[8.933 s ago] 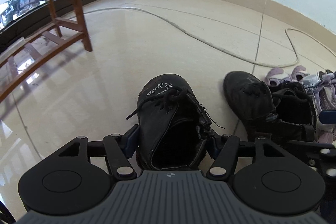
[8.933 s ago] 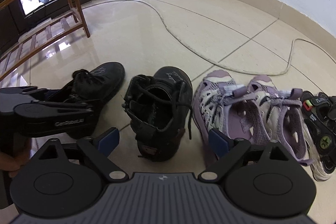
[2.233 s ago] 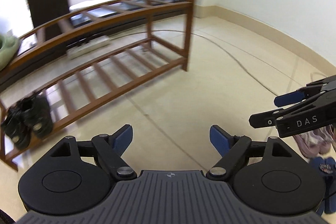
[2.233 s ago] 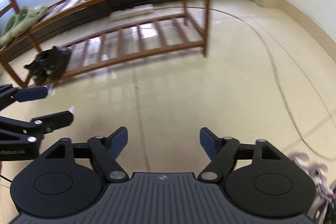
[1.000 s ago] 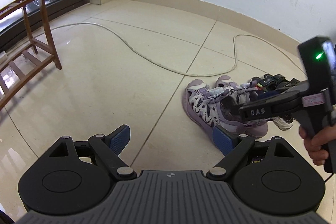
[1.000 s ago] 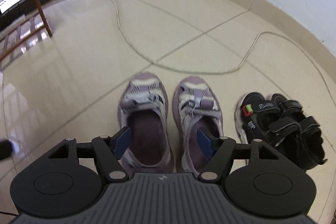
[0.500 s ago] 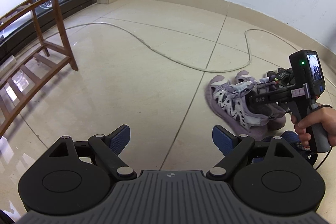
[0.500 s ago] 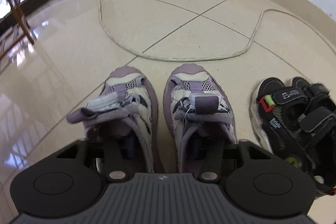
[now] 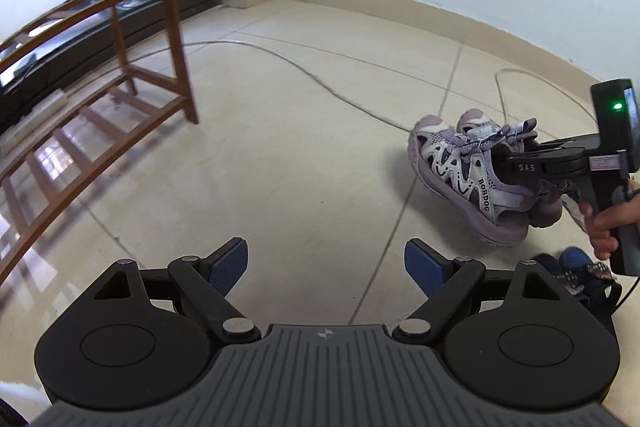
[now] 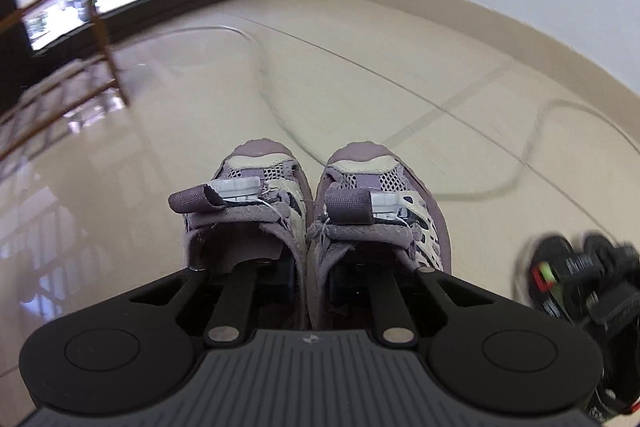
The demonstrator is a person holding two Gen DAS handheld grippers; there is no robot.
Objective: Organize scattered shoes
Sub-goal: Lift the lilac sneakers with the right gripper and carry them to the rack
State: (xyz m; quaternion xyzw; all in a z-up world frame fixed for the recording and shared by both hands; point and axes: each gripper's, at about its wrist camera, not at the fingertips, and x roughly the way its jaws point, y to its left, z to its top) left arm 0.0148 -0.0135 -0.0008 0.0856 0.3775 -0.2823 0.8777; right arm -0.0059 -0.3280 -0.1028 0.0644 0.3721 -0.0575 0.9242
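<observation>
A brown slatted wooden shoe rack [image 9: 120, 99] was seen far to the left of the left gripper [image 9: 326, 265], whose blue-padded fingers were spread wide apart with nothing between them. Ahead and to its right, a pair of lilac mesh sandal-sneakers [image 9: 472, 171] with white webbed side panels and grey hook-and-loop straps was held clear of the beige tiled floor [image 9: 300, 147]. "BOBDOG" was printed in dark letters along the nearer shoe's side, and "DAS" was marked on the right gripper [image 10: 310, 283]. That gripper was clamped on the pair, one finger inside each shoe's heel opening. Black strapped sandals [image 10: 576, 279] were blurred, low to the right.
</observation>
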